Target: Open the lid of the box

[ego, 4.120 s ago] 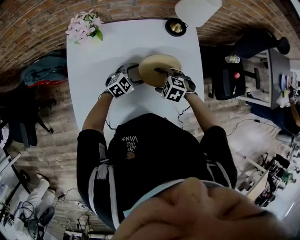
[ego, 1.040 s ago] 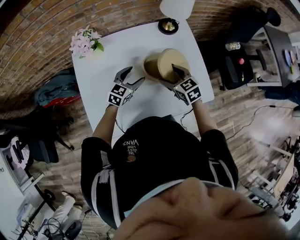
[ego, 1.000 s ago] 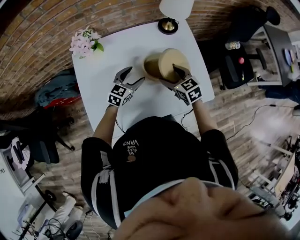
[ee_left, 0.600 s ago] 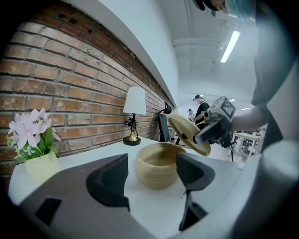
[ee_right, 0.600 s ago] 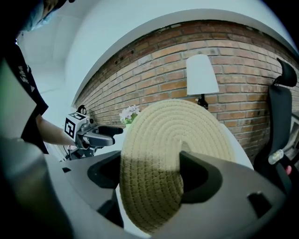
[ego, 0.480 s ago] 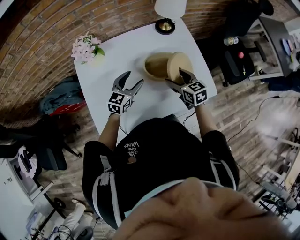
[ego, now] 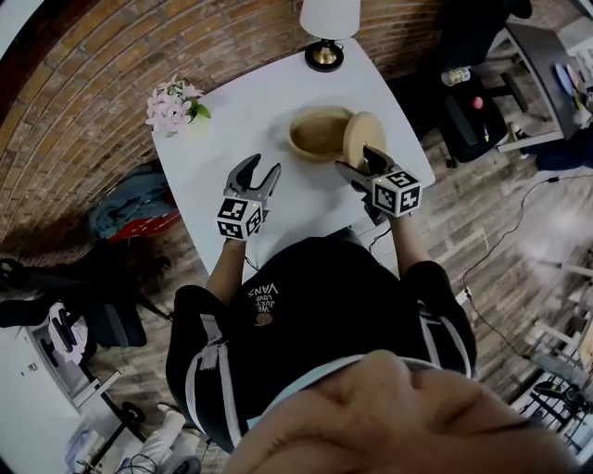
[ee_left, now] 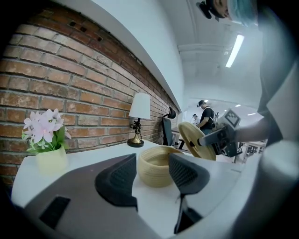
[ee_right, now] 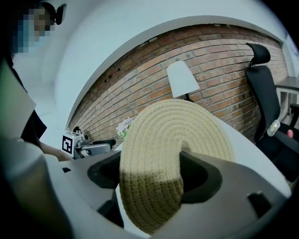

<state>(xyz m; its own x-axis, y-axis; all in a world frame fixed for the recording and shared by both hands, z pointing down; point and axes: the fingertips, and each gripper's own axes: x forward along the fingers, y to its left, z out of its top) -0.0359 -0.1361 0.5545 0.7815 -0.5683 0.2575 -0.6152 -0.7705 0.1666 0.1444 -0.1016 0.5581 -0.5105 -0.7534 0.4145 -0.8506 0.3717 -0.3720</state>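
The round woven box (ego: 318, 132) stands uncovered on the white table (ego: 241, 111), its hollow inside showing. My right gripper (ego: 362, 163) is shut on the woven lid (ego: 364, 138) and holds it on edge just right of the box. In the right gripper view the lid (ee_right: 173, 149) fills the space between the jaws of that gripper (ee_right: 154, 175). My left gripper (ego: 257, 174) hovers left of the box and nearer me, apart from it. Its jaws are closing with nothing between them. From the left gripper (ee_left: 153, 162) the box (ee_left: 156, 170) lies straight ahead, with the lid (ee_left: 196, 140) to its right.
A lamp (ego: 326, 28) stands at the table's far edge. A pot of pink flowers (ego: 174, 106) sits at the far left corner. The table's right edge runs close beside the lid. A black office chair (ee_right: 261, 88) stands beyond the table.
The lid has come off the box and swung to its right, held by my right gripper. My left gripper has drawn back from the box and its jaws have narrowed.
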